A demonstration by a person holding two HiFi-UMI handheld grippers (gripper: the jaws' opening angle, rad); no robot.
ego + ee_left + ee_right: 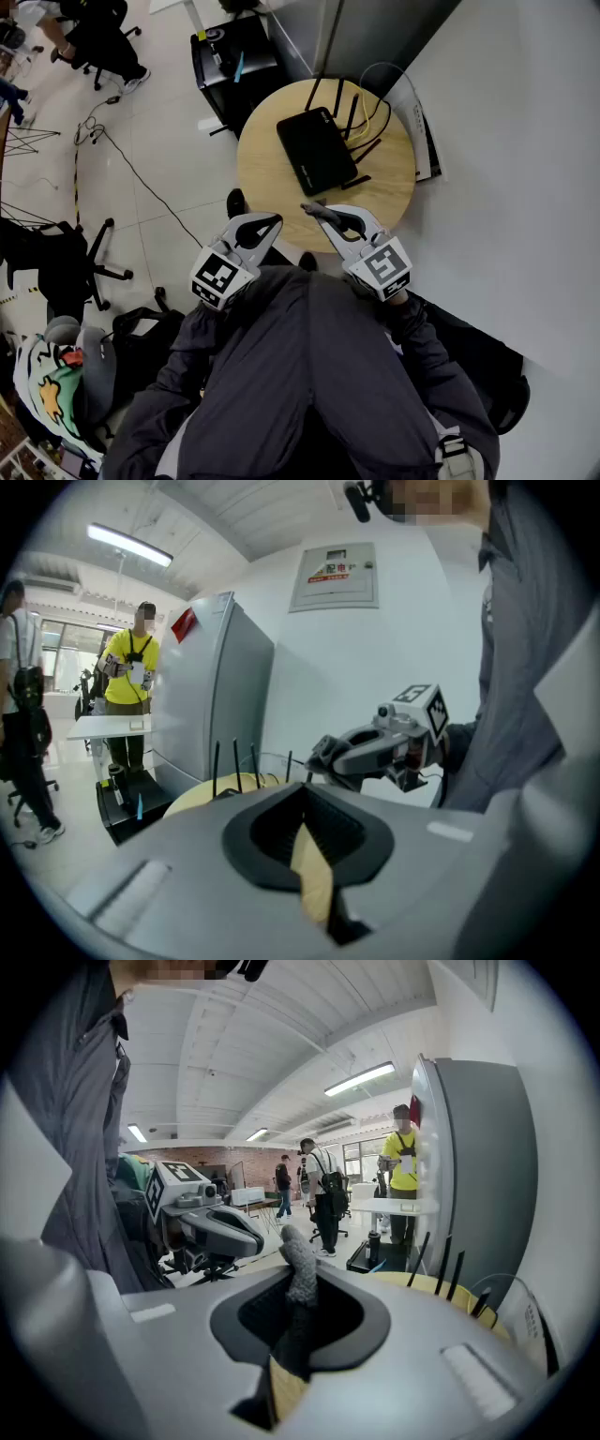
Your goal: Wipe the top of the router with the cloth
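The black router (317, 150) lies flat on the round wooden table (262, 173), its antennas (234, 769) standing at the far side. My right gripper (316, 212) hovers at the table's near edge, shut on a grey cloth (301, 1267) that sticks up out of its jaws; the cloth (310, 209) shows as a small tuft at the tips. My left gripper (272, 223) is level with it on the left, just off the table's near edge, jaws together and holding nothing. Both grippers are short of the router, not touching it.
Yellow and dark cables (375, 120) trail behind the router. A black cabinet (234, 58) stands on the floor beyond the table, next to a tall grey cabinet (211, 700). An office chair (61, 262) and a floor cable (141, 178) lie left. People stand in the background (403, 1180).
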